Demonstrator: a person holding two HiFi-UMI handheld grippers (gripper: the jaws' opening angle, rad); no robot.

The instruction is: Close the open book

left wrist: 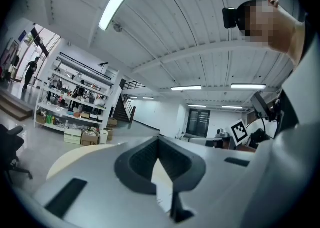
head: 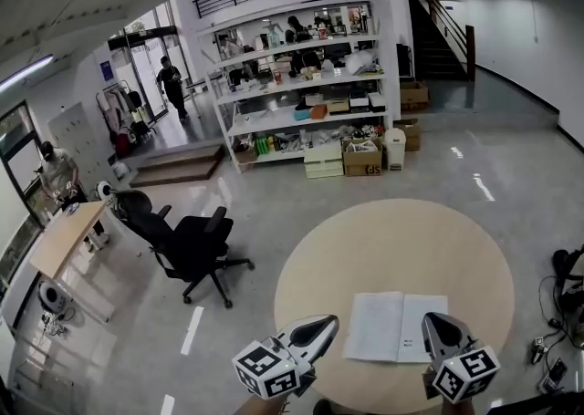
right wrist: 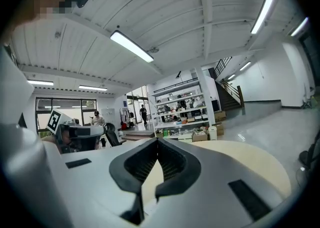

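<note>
At the round table's near edge, left gripper and right gripper (jaws closed, empty) are flanking the open book, apparently lining up to tip one cover over.

Your head cam sits high, looking forward and steeply down on the round table; left gripper and right gripper poke in at its bottom edge. Each gripper cam rides close behind its own jaws, roughly level. All three share the tabletop and the far shelving.
</note>
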